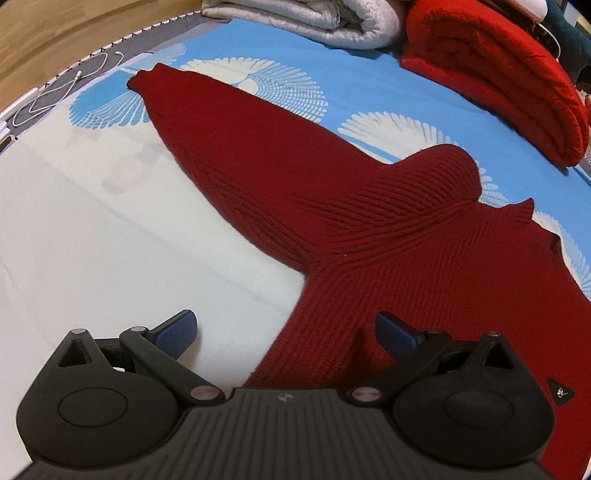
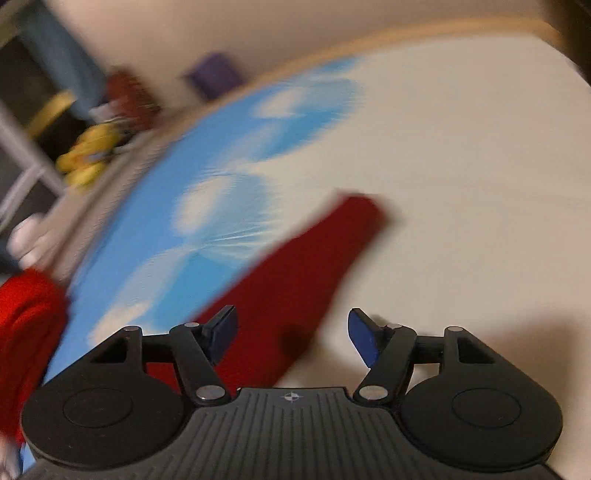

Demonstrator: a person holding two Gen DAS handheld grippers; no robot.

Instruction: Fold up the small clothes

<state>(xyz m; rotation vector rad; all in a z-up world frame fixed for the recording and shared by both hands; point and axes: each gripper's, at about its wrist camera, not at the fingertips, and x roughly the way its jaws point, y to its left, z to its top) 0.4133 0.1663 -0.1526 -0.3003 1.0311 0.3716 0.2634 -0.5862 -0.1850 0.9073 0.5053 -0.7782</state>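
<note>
Sweater [image 1: 295,206], dark red knit, lay flat on the blue-and-white sheet [image 1: 92,221], near the folded red blanket [image 1: 498,85]. Left gripper [image 1: 284,332] hung over its side edge with the jaws spread wide, empty; right gripper [image 2: 291,341] likewise parted, holding nothing — that view was blurred. One sleeve ran long, cuff pointing away from the blanket. I'd have pinched the cuff squarely and carried it across the body.

Looked like a home bedroom: bed sheet [image 1: 369,88] printed in blue and white, folded grey blanket [image 1: 314,18] and red blanket [image 1: 498,81] at its far edge, wooden floor [image 1: 55,33] beside, toys [image 2: 88,155] blurred beyond.
</note>
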